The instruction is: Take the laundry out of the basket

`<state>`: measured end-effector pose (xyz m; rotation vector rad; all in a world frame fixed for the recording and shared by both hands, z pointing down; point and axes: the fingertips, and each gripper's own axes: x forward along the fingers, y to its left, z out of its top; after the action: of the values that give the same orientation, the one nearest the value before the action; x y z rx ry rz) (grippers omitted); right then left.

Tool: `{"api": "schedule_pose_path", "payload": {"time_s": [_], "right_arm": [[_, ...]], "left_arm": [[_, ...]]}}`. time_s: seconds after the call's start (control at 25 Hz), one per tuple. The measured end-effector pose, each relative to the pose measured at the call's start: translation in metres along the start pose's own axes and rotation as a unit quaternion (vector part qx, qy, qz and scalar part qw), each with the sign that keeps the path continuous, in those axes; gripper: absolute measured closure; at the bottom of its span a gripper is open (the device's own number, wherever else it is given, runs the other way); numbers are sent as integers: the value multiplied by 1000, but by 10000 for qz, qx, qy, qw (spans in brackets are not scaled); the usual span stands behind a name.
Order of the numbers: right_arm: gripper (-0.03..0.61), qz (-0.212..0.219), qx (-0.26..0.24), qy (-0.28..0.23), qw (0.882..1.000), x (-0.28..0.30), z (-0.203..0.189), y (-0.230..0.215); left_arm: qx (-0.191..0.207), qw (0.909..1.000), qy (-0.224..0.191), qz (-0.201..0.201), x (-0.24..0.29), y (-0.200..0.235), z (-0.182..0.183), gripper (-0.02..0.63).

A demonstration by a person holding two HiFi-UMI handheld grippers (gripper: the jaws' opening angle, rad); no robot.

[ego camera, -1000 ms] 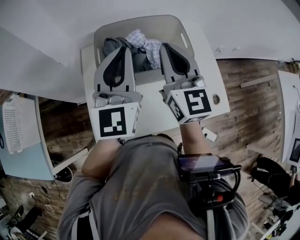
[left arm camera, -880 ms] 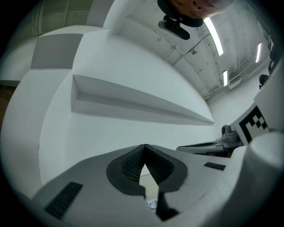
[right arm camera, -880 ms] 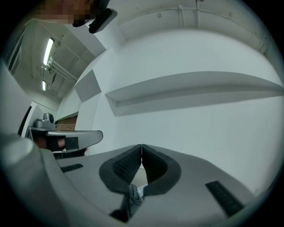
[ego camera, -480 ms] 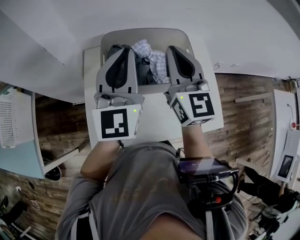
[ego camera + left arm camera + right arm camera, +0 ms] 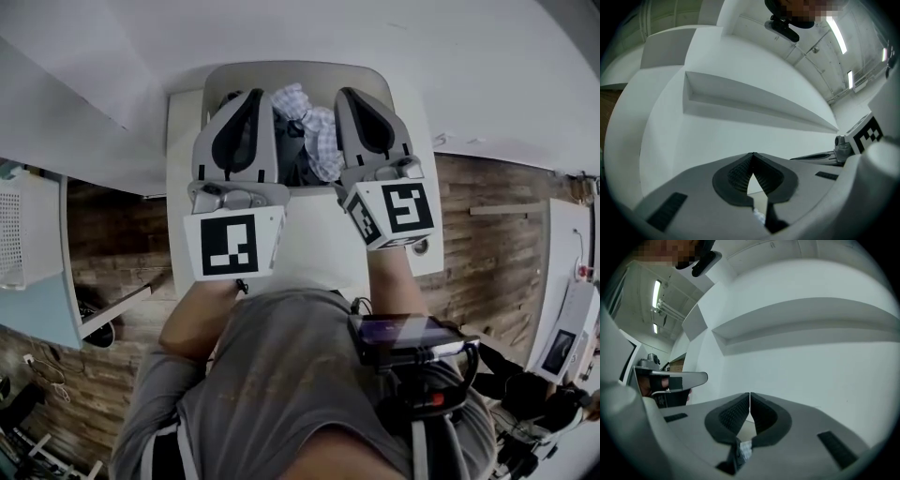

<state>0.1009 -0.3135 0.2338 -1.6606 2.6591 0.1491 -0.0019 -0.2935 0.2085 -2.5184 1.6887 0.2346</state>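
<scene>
A grey laundry basket (image 5: 298, 69) stands at the far end of a white table (image 5: 305, 246). In it lie a plaid shirt (image 5: 317, 124) and a dark garment (image 5: 298, 164). Both grippers reach out level above the basket, side by side, with the clothes showing between them. My left gripper (image 5: 254, 94) (image 5: 753, 154) is shut with nothing between its ribbed pads. My right gripper (image 5: 348, 92) (image 5: 749, 393) is also shut and empty. A scrap of the plaid shirt (image 5: 746, 449) shows below the right jaws. Both gripper views face the white wall.
The table's far end meets a white wall (image 5: 450, 66) with a ledge (image 5: 754, 101). Wood floor (image 5: 487, 234) lies to the right. A white perforated bin (image 5: 9, 234) sits on a light blue desk (image 5: 42, 309) at the left. A round hole (image 5: 419, 246) marks the table's right edge.
Both grippers have moved forward, farther over the basket toward the wall, jaws staying shut. The laundry has not moved.
</scene>
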Motion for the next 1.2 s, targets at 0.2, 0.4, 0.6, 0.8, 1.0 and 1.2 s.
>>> {"api": "schedule_pose_path", "payload": {"time_s": [0.2, 0.4, 0.6, 0.8, 1.0, 1.2], "right_arm": [[569, 207, 7, 204, 9996, 29, -17, -3], [569, 397, 45, 532, 9978, 58, -43, -5], [568, 560, 93, 944, 9939, 79, -73, -11], [530, 769, 222, 1286, 9885, 101, -93, -15], [487, 1073, 83, 1865, 9765, 113, -130, -15], [404, 1396, -127, 2504, 9579, 117, -165, -6]], "left_arm": [[-34, 9998, 76, 165, 20, 18, -7, 606], [-183, 9993, 217, 238, 40, 33, -23, 606], [-409, 9982, 382, 217, 60, 41, -44, 606], [-581, 9967, 523, 212, 78, 53, -56, 606], [-774, 9947, 641, 194, 93, 58, -71, 606], [-1040, 9910, 830, 163, 98, 62, -92, 606]]}}
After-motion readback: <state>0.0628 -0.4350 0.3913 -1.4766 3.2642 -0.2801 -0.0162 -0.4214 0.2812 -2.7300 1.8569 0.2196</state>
